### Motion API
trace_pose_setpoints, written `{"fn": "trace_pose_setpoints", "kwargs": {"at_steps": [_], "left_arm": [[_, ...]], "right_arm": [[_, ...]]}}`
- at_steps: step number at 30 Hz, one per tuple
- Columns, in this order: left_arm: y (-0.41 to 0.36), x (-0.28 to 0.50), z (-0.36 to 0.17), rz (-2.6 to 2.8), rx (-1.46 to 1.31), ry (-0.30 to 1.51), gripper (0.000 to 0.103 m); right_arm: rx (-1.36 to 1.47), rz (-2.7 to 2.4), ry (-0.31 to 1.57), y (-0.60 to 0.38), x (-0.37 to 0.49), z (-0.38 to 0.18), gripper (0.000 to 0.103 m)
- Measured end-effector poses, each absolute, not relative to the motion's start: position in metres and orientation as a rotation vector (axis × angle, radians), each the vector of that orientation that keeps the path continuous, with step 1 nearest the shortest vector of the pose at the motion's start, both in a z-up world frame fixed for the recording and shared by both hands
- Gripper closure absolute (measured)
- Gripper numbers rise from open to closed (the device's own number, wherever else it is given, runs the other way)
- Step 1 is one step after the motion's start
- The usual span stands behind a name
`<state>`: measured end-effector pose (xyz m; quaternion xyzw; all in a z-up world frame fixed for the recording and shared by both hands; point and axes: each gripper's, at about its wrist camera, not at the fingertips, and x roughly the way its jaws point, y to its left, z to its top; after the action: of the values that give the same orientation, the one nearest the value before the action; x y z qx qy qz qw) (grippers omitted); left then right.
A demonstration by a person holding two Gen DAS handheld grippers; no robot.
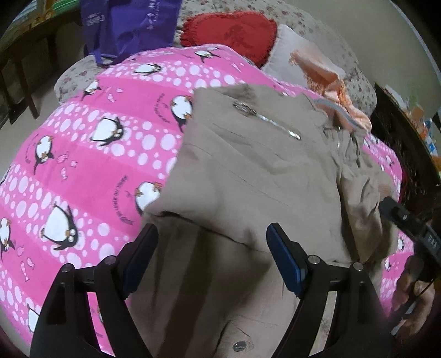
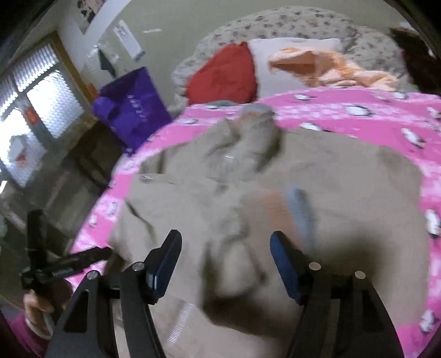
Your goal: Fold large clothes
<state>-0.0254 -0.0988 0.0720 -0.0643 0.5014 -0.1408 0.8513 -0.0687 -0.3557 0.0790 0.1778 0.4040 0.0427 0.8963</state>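
the tan jacket lies spread on the pink penguin blanket over the bed, partly folded: in the left wrist view a flap with a slanted zip pocket sits doubled over the body, and a bunched sleeve trails toward the right edge. the left gripper hangs over the near part of the garment with its jaws wide apart, cloth showing between the fingers but nothing pinched. the right gripper also stands apart above the jacket's middle, where the right wrist view is blurred; no fabric is caught between its blue pads. the step in hand looks like taking a fresh grip for the next fold. to do it well, each gripper should probably come down on a single clean edge, hem or shoulder seam, rather than a loose wrinkle, so the layers travel together. the crumpled sleeve likely wants laying flat across the body before the halves are brought over, otherwise a lump stays inside. both hands should lift evenly and only just clear of the blanket, since the soft quilt could be dragged along. the purple bag and red cushion sit well apart near the head of the bed.
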Motion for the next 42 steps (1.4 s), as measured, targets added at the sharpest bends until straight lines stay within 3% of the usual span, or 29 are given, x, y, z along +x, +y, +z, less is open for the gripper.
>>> {"fn": "trace_pose_setpoints", "kwargs": {"at_steps": [5,9,12,14,18,24,42], "left_arm": [[-0.086,-0.026,0.08,-0.279,-0.124,1.031,0.022],[-0.078,-0.024,0.078,-0.256,-0.131,1.024,0.022],[-0.076,-0.022,0.073,-0.262,-0.173,1.048,0.022],[-0.075,-0.024,0.074,-0.267,-0.174,1.044,0.022],[-0.075,-0.024,0.076,-0.259,-0.166,1.03,0.022],[-0.084,-0.03,0.083,-0.349,-0.193,1.037,0.022],[-0.197,-0.034,0.069,-0.499,-0.265,1.117,0.02]], "right_arm": [[0.269,0.024,0.777,-0.338,-0.066,0.098,0.036],[0.333,-0.075,0.746,-0.378,-0.077,0.096,0.019],[0.495,-0.053,0.898,-0.408,-0.062,0.055,0.024],[0.587,0.032,0.894,-0.406,-0.061,0.05,0.024],[0.608,0.311,0.792,-0.359,-0.051,0.085,0.024],[0.598,0.392,0.81,-0.327,-0.034,0.1,0.024],[0.505,-0.051,0.915,-0.448,-0.164,0.084,0.023]]}}
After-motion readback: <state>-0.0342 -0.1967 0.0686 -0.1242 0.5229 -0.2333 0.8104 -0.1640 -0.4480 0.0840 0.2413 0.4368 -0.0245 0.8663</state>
